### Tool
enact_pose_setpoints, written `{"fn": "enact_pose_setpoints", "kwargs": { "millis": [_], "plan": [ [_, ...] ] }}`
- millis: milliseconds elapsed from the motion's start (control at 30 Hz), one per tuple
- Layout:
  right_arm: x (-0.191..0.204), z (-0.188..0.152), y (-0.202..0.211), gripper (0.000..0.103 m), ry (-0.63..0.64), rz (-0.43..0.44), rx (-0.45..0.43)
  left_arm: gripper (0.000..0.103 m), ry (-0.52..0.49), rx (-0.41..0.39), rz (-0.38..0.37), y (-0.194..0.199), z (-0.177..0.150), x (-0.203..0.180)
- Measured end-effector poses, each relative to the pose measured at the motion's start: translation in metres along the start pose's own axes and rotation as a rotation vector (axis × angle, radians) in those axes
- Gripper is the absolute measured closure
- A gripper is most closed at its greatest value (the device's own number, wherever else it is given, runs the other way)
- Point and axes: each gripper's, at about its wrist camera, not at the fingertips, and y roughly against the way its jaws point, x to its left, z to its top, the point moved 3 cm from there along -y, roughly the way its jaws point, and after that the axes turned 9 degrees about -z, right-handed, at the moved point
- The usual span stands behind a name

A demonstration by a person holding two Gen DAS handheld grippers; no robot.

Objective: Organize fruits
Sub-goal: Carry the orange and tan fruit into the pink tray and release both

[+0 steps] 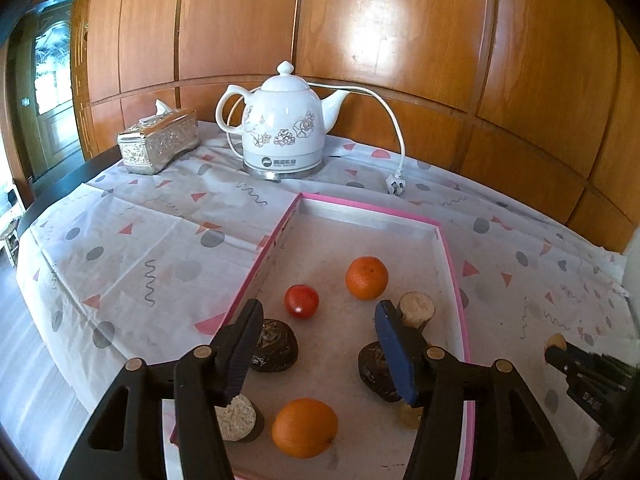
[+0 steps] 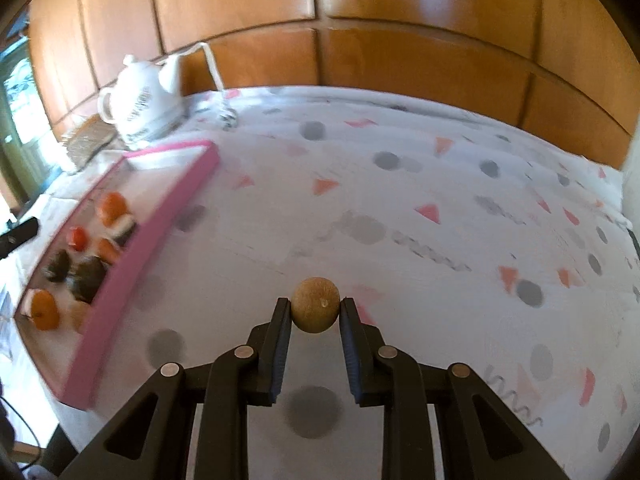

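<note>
A pink-rimmed tray (image 1: 456,264) holds two oranges (image 1: 367,278) (image 1: 305,427), a red tomato (image 1: 301,300), two dark fruits (image 1: 276,346) and pale round fruits (image 1: 416,309). My left gripper (image 1: 316,350) is open and empty, hovering over the tray's middle. My right gripper (image 2: 315,314) is shut on a small brown round fruit (image 2: 315,310), held above the tablecloth to the right of the tray (image 2: 160,220). Its tip with the fruit also shows in the left wrist view (image 1: 557,343).
A white electric kettle (image 1: 280,128) with cord and plug (image 1: 394,186) stands behind the tray. A silver tissue box (image 1: 158,142) sits at the back left. Wood panelling backs the table. The patterned tablecloth (image 2: 440,240) extends right of the tray.
</note>
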Motion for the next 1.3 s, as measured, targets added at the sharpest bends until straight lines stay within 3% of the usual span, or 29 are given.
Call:
{"fn": "enact_pose_setpoints", "kwargs": {
  "millis": [433,667,833,933,1300],
  "plan": [
    [0.101,0.040,0.026,0.079,0.159,0.238,-0.071,0.039,0.014,0.000,0.009,0.008,-0.002,0.009],
    [0.153,0.065,0.018,0.078,0.211,0.320,-0.061,0.026,0.026,-0.012,0.032,0.014,-0.001,0.018],
    [0.177,0.070,0.000,0.074,0.232,0.318,-0.019,0.018,0.039,-0.007,0.049,0.016,-0.002,0.027],
    [0.175,0.066,-0.001,0.067,0.214,0.316,-0.009,0.011,0.047,-0.012,0.062,0.016,-0.002,0.030],
    [0.155,0.049,0.019,0.066,0.154,0.241,-0.051,0.000,0.062,-0.040,0.082,0.025,-0.001,0.029]
  ]
}}
